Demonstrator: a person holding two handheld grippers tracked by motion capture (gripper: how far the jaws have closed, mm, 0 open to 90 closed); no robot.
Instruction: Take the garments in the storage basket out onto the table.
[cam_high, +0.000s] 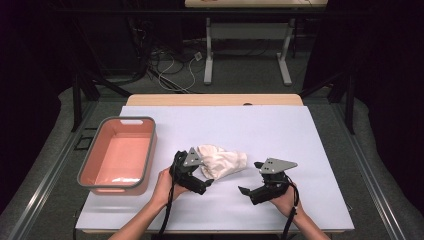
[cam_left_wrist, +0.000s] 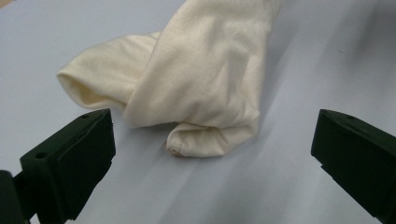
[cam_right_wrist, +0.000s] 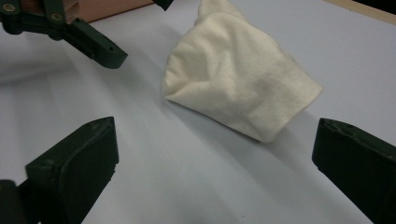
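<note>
The person's two forearms come in nearest, each hand on a black two-jaw gripper. Ahead of both stretches the white table sheet (cam_high: 280, 130), with a salmon-pink plastic bin (cam_high: 145, 165) beyond the left gripper (cam_high: 209, 184). Between the grippers lies the cream, crumpled cloth (cam_high: 222, 161) (soft, light, floppy, I judge). Left jaws stand wide, released, nothing between them; the right gripper (cam_high: 242, 190) gapes likewise. A raised fold at the near edge looks best to pinch.

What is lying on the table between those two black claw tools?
A crumpled cream cloth lies between the left gripper and the right gripper, nearer the left, as the high view shows.
</note>
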